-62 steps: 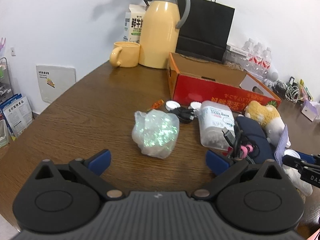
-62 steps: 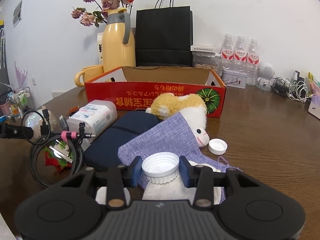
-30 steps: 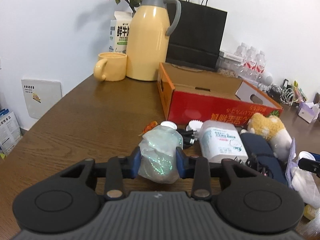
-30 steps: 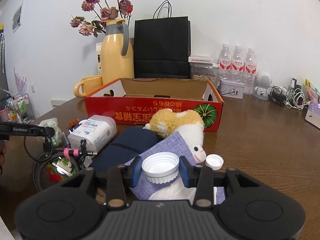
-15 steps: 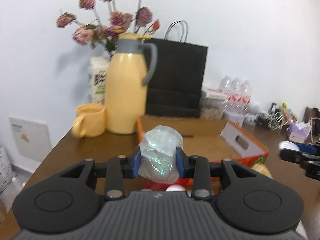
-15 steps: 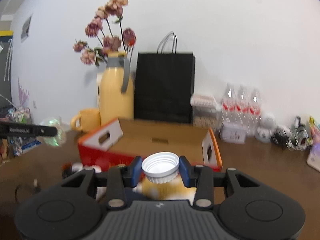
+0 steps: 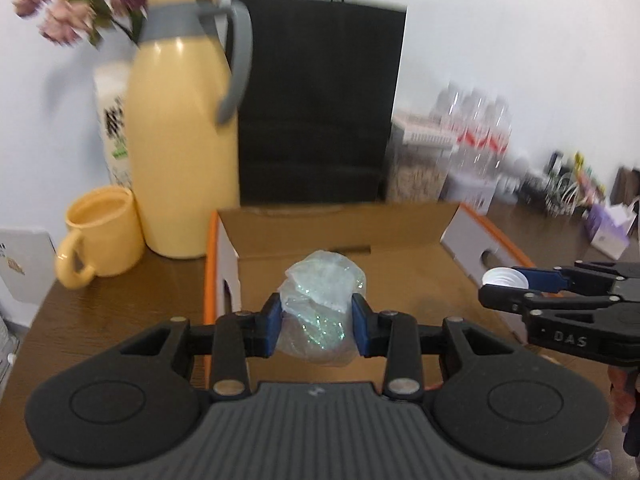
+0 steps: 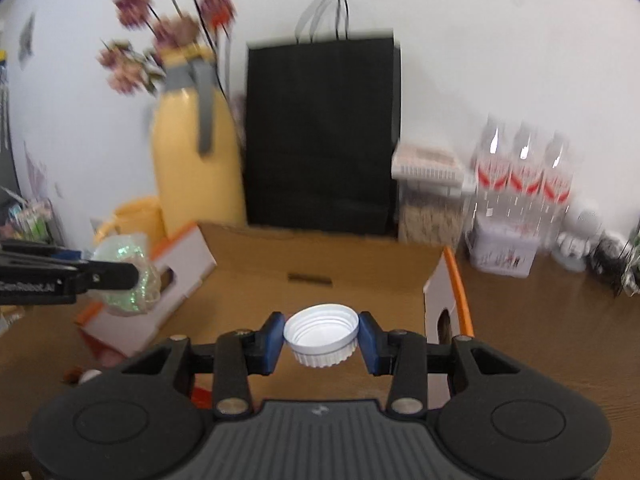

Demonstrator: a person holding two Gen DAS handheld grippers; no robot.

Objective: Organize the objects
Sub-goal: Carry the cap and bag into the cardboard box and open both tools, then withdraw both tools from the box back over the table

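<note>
Brown tabletop point(image 7: 100, 312), cardboard box point(image 7: 340, 232) at twelve o'clock. Left gripper point(image 7: 316, 330) clamps a crumpled glittery plastic bag point(image 7: 320, 304) over the box; right gripper point(image 8: 322, 338) pinches a white bottle cap point(image 8: 322, 330) above it too.

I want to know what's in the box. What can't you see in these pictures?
- Box floor, near part: both views, hidden by the grippers' own bodies.
- Bundle contents: left view, the shiny wrap hides them.
- Carton print: left view, blurred and half behind the jug.
- Bottle labels: both views, blurred.
- Mug: right view, mostly behind the bundle and box flap.
- Cap underside: right view, faces away.
</note>
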